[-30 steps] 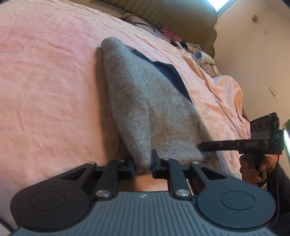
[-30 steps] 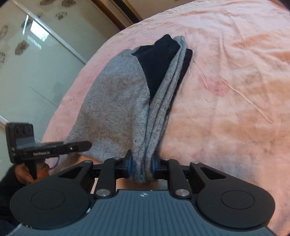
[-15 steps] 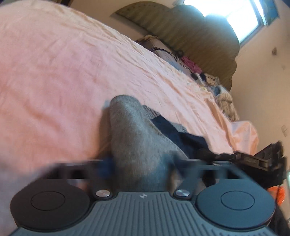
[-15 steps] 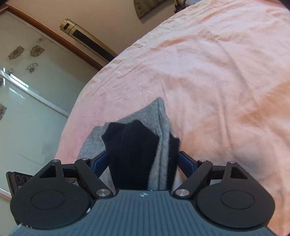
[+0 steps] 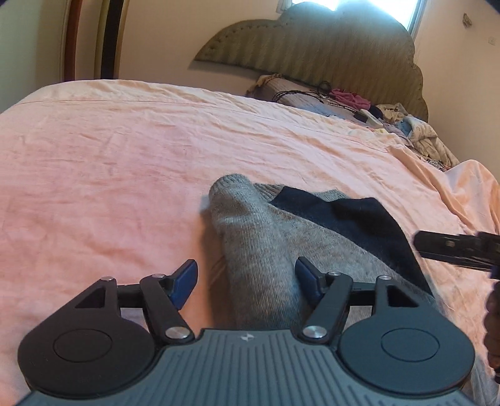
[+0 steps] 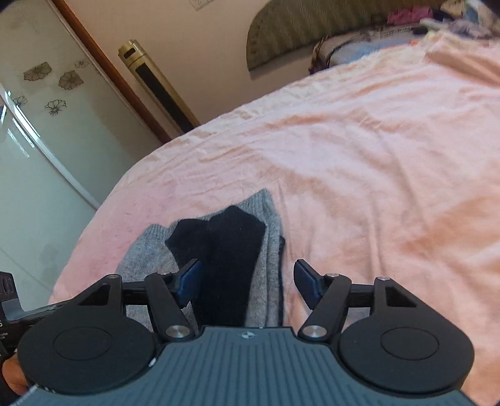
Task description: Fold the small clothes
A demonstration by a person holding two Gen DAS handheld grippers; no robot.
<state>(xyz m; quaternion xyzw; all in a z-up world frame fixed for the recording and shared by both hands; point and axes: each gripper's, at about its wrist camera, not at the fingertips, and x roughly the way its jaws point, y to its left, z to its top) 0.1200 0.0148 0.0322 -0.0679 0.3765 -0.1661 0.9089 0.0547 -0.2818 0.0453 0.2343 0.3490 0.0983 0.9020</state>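
The left gripper is opening, its pads clear of the grey garment lying between them on the bed. The right gripper stands spread over the garment's dark part.

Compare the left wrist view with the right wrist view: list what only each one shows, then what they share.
Left wrist only: the window and the clutter pile by the headboard. Right wrist only: the flowered glass door and the gold tower unit. Both: the grey and black garment lying on the pink bedsheet, between blue pads that stand clear of it; the left tool is opening, the right tool open.
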